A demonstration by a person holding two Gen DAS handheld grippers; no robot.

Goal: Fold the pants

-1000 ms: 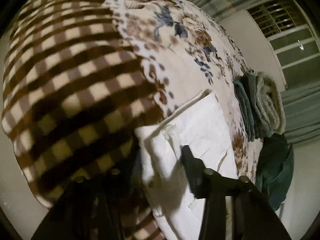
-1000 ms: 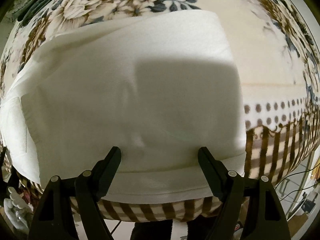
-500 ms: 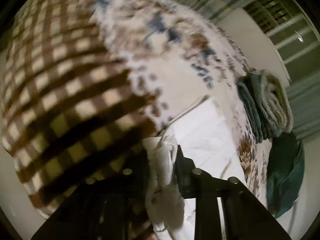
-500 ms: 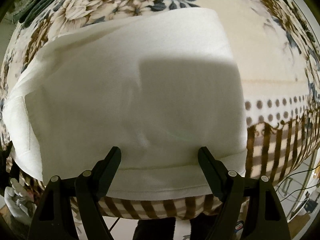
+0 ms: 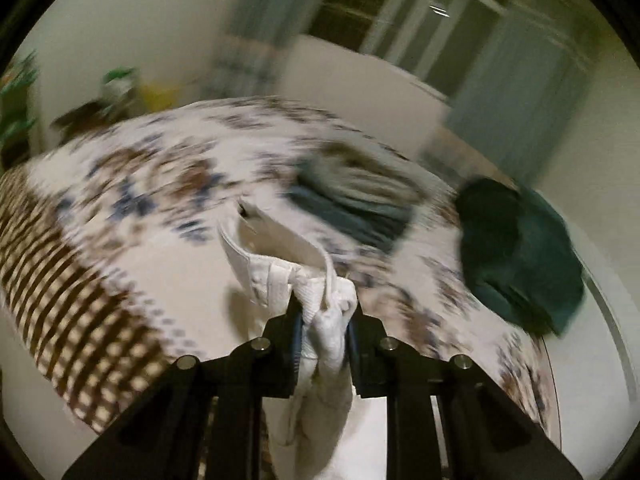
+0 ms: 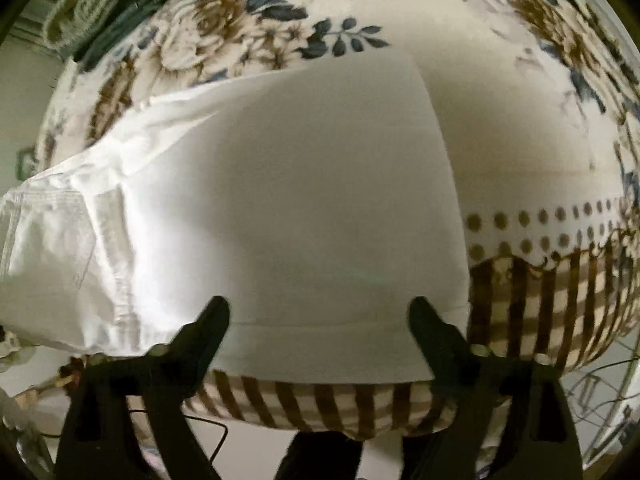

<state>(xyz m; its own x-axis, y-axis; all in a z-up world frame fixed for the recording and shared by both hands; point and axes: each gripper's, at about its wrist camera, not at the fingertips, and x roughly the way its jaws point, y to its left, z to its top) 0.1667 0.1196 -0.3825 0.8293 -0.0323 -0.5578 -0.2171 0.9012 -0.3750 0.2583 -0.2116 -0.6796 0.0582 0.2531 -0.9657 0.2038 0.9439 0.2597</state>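
White pants (image 6: 280, 200) lie spread on a floral bed cover (image 6: 520, 128), their hem near the bed's front edge. My left gripper (image 5: 324, 312) is shut on the bunched waistband end of the pants (image 5: 280, 256) and holds it lifted above the bed. In the right wrist view that end rises at the far left. My right gripper (image 6: 320, 316) is open, its fingers (image 6: 208, 324) over the hem and touching nothing that I can see.
A stack of folded grey and blue clothes (image 5: 360, 200) and a dark green garment (image 5: 520, 256) lie at the far side of the bed. The cover's brown checked border (image 5: 72, 304) hangs over the edge. A wall and a window (image 5: 400, 12) stand behind.
My left gripper has closed on the waistband end and lifted it, swinging up so the room shows. The right gripper has stayed open over the hem.
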